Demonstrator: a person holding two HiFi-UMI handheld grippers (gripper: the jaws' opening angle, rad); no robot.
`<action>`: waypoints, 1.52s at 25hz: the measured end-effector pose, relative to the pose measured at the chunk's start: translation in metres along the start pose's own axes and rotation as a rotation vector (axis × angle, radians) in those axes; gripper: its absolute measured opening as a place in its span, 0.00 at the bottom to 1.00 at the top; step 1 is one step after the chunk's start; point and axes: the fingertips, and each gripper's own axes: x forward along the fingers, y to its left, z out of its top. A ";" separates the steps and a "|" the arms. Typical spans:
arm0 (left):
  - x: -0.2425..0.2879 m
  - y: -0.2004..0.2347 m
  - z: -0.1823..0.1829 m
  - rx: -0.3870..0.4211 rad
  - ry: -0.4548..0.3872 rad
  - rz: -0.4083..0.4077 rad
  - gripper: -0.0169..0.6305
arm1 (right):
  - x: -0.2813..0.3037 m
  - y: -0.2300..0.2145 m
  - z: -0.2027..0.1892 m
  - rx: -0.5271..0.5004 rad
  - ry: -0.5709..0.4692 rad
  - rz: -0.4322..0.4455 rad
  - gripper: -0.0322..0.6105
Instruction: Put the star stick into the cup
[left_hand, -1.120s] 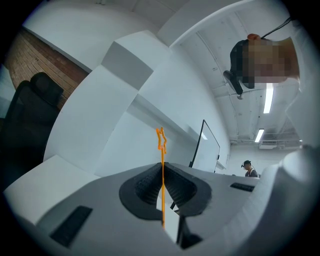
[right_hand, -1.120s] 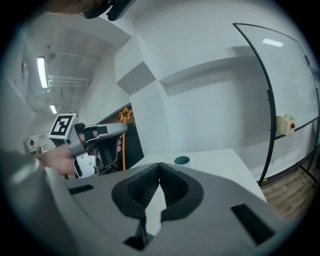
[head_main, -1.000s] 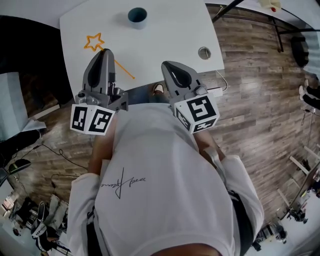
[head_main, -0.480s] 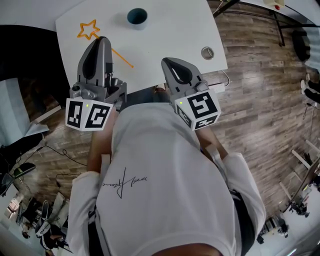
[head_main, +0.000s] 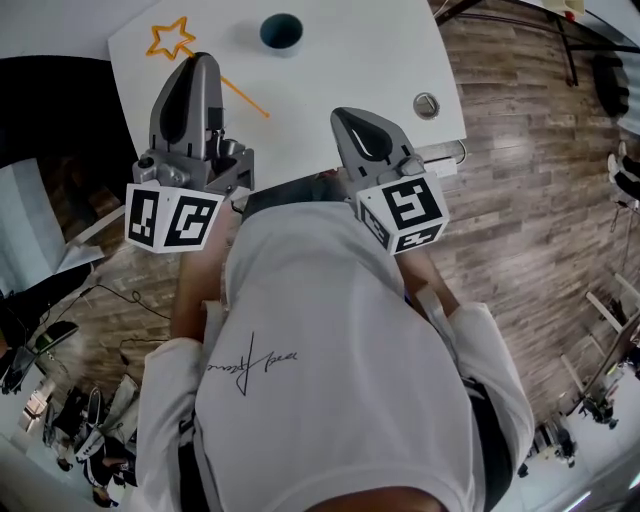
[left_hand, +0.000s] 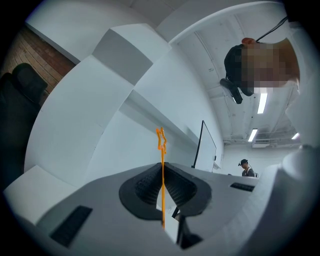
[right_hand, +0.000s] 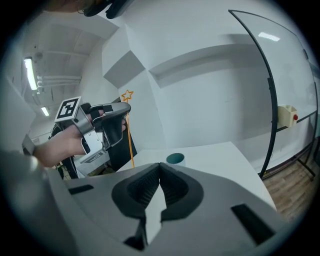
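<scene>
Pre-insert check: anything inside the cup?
Nothing shows in the cup: only its dark inside; the bottom is too dark to tell. The stick is clamped in the left hand-held gripper, outside the cup.

Star stick (left_hand: 161, 150) is pinched between the left tongs (left_hand: 162, 171), upright, star end on top, tail hanging below the jaws. Left tongs are up over the near-left part of the tabletop (head_main: 350, 60). Right tongs (head_main: 347, 118) are to their right, over the near edge, with nothing between their jaws. Cup (head_main: 281, 30) stands on the tabletop toward the far side, beyond both tongs and between them, apart from the stick. Round insert (head_main: 427, 103) sits in the tabletop by its right edge, right of the right tongs. Floor (head_main: 530, 170) lies right of the tabletop.
</scene>
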 end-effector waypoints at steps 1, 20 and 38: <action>0.002 0.002 0.000 0.000 0.001 -0.001 0.05 | 0.002 -0.002 -0.001 0.004 0.003 -0.003 0.06; 0.051 0.029 -0.004 -0.003 0.004 -0.013 0.05 | 0.031 -0.020 -0.003 0.036 0.054 -0.028 0.06; 0.085 0.054 -0.018 0.003 0.008 -0.008 0.05 | 0.048 -0.031 -0.004 0.051 0.084 -0.052 0.06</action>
